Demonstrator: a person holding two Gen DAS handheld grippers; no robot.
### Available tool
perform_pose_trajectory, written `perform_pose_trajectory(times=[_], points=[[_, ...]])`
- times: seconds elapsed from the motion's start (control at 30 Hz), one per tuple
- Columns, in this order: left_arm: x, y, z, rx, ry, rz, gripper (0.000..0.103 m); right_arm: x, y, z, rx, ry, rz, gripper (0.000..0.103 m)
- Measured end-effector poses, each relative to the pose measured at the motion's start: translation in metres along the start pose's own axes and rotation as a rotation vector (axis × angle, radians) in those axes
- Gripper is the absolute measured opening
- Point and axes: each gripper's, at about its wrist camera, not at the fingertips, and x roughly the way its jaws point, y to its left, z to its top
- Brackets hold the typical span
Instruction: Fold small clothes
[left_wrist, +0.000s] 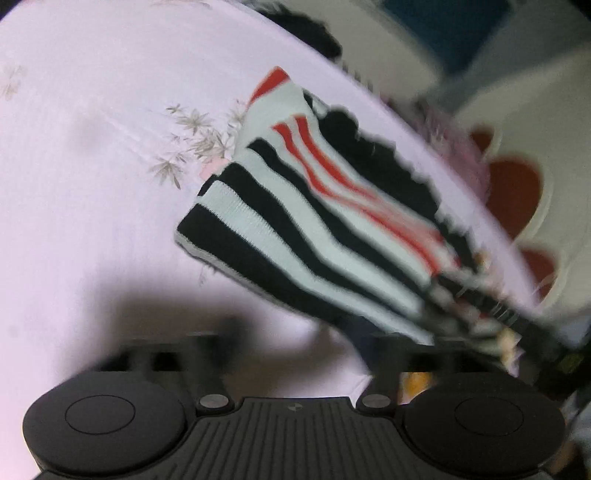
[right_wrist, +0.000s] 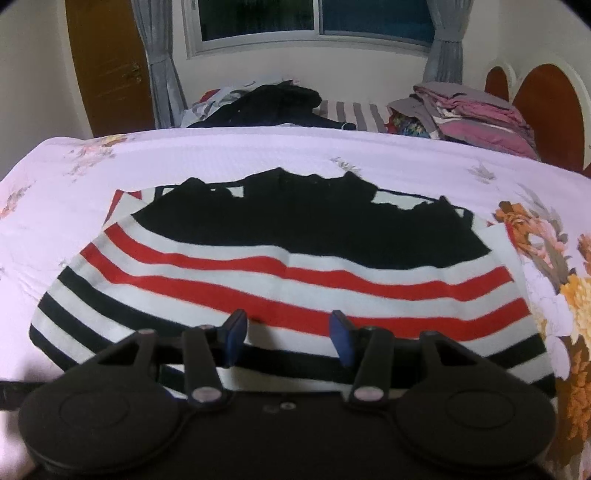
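I read no writing on the striped sweater (right_wrist: 288, 280); my right gripper (right_wrist: 288, 334) gapes over it, my left gripper's (left_wrist: 295, 354) spread wide, empty.

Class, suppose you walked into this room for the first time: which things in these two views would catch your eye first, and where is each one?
The eye goes first to the striped garment, black, white and red, spread flat on the pale pink floral bedspread in the middle of the right wrist view. Just above it, the right gripper hovers with its blue-tipped fingers apart. Behind, a stack of folded clothes sits at the far right beside a dark heap of clothes under the window.
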Motion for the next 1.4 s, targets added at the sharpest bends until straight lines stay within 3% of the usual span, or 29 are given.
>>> perform_pose_trajectory(times=[0.1, 0.3, 0.4, 0.43, 0.5, 0.57, 0.8, 0.87, 1.13, 1.4], points=[[0.002, 0.003, -0.002, -0.043, -0.073, -0.051, 0.098, 0.0, 0.003, 0.0, -0.005, 0.0, 0.002, 0.048], [0.027, 0.025, 0.009, -0.221, -0.167, -0.164, 0.099, -0.003, -0.002, 0.006, -0.008, -0.023, -0.012, 0.048], [0.037, 0.024, 0.012, -0.249, -0.218, -0.19, 0.097, 0.0, -0.007, 0.01, -0.007, -0.03, -0.016, 0.048], [0.041, 0.023, 0.013, -0.253, -0.231, -0.191, 0.091, 0.003, -0.008, 0.011, -0.009, -0.031, -0.019, 0.048], [0.053, 0.022, 0.015, -0.262, -0.228, -0.182, 0.056, 0.014, -0.01, 0.009, -0.025, -0.012, -0.046, 0.049], [0.061, 0.024, 0.016, -0.288, -0.244, -0.162, 0.041, 0.028, -0.012, 0.001, -0.043, 0.028, -0.047, 0.05], [0.066, 0.012, 0.013, -0.278, -0.27, -0.125, 0.025, 0.027, -0.012, -0.005, -0.092, 0.016, -0.039, 0.05], [0.063, 0.003, 0.015, -0.243, -0.293, -0.108, 0.023, 0.027, -0.007, -0.003, -0.124, 0.023, -0.048, 0.052], [0.041, -0.074, 0.026, 0.041, -0.372, -0.052, 0.02, 0.004, -0.042, 0.002, 0.022, -0.017, 0.074, 0.054], [0.054, -0.189, 0.014, 0.391, -0.351, -0.082, 0.02, -0.033, -0.109, -0.002, 0.105, -0.065, 0.038, 0.054]])
